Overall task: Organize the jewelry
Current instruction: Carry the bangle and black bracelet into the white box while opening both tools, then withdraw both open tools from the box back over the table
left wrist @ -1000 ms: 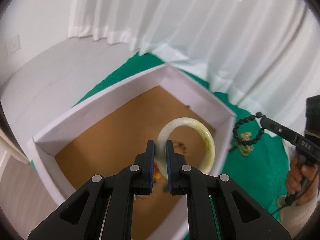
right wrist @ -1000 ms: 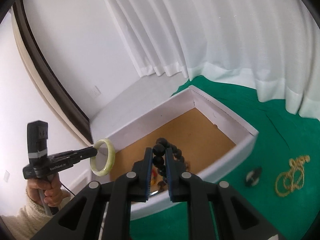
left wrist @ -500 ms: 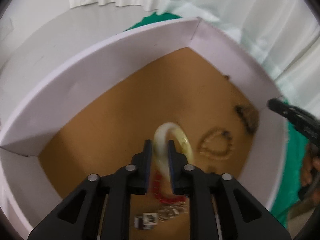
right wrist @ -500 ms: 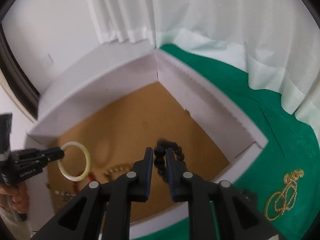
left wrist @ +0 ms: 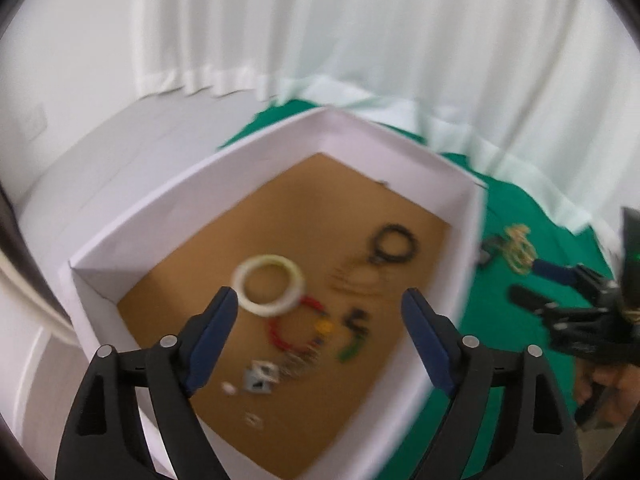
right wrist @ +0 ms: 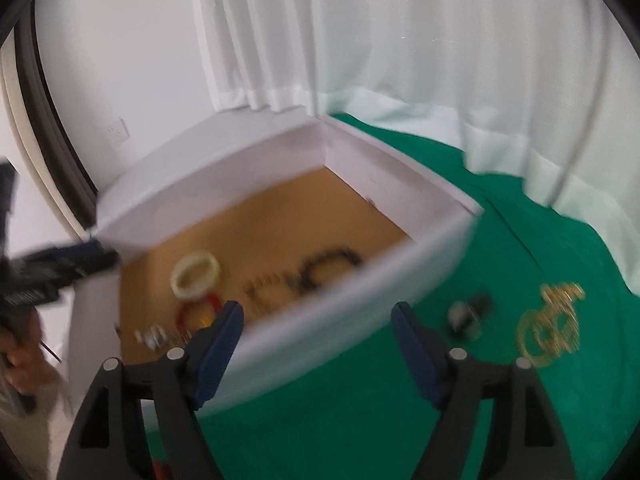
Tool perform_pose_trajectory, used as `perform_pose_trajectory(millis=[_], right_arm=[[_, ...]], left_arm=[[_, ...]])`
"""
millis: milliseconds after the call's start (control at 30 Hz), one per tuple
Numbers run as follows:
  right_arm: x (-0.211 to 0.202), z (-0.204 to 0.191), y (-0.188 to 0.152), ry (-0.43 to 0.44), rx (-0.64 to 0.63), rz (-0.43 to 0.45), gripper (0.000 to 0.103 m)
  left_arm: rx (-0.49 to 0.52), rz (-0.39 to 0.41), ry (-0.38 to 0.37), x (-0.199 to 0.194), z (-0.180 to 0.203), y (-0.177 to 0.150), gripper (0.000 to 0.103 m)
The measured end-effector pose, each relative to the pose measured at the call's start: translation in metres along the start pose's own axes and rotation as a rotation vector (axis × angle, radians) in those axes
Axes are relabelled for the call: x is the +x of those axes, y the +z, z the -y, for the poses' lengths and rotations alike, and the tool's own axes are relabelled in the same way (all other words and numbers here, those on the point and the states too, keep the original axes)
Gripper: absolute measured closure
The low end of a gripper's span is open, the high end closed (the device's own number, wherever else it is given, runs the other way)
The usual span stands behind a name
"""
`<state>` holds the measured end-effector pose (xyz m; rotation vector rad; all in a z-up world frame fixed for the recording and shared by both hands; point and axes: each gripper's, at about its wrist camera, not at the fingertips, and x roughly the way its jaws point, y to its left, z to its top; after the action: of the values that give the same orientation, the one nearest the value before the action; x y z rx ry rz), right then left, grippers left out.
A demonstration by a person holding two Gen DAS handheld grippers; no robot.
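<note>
Your left tool (left wrist: 318, 320) hangs over the white box (left wrist: 192, 184) with its jaws spread wide and nothing in them. Below it, on the brown floor of the box, the pale jade bangle (left wrist: 269, 291) lies flat, and further right the black bead bracelet (left wrist: 395, 245) lies flat too.

Your right tool (right wrist: 316, 328) is also wide and empty, and sits over the near wall of the box, at the edge of the green cloth on the table (right wrist: 360, 420).

What is left outside lies to its right: a small dark piece (right wrist: 470, 314), too blurred to name, just beside the box, then the gold chain necklace (right wrist: 550, 324) further right. The right tool looks the nearer one for both.
</note>
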<state>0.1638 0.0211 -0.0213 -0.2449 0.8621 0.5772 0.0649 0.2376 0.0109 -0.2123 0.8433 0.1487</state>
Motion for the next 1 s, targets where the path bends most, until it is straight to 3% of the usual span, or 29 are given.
perform_pose_trajectory(millis=[167, 333, 467, 600, 800, 1000], right_arm=[[-0.022, 0.046, -0.078, -0.178, 0.014, -0.067, 0.025], [-0.046, 0.094, -0.144, -0.284, 0.141, -0.118, 0.025], [-0.059, 0.121, -0.183, -0.376, 0.226, -0.119, 0.021], [-0.068, 0.143, -0.213, -0.420, 0.297, -0.126, 0.018], [-0.072, 0.162, -0.243, -0.417, 0.389, -0.136, 0.016], [-0.076, 0.160, -0.250, -0.425, 0.403, -0.094, 0.015]], left_arm=[[0.070, 0.018, -0.131, -0.030, 0.065, -0.035, 0.009], [0.164, -0.050, -0.245, -0.018, 0.132, -0.077, 0.005], [0.223, -0.121, -0.240, 0.022, 0.174, -0.102, 0.005], [0.296, -0.133, -0.187, 0.061, 0.204, -0.118, 0.005], [0.328, -0.193, -0.114, 0.105, 0.220, -0.133, 0.005], [0.327, -0.198, -0.083, 0.106, 0.220, -0.143, 0.001]])
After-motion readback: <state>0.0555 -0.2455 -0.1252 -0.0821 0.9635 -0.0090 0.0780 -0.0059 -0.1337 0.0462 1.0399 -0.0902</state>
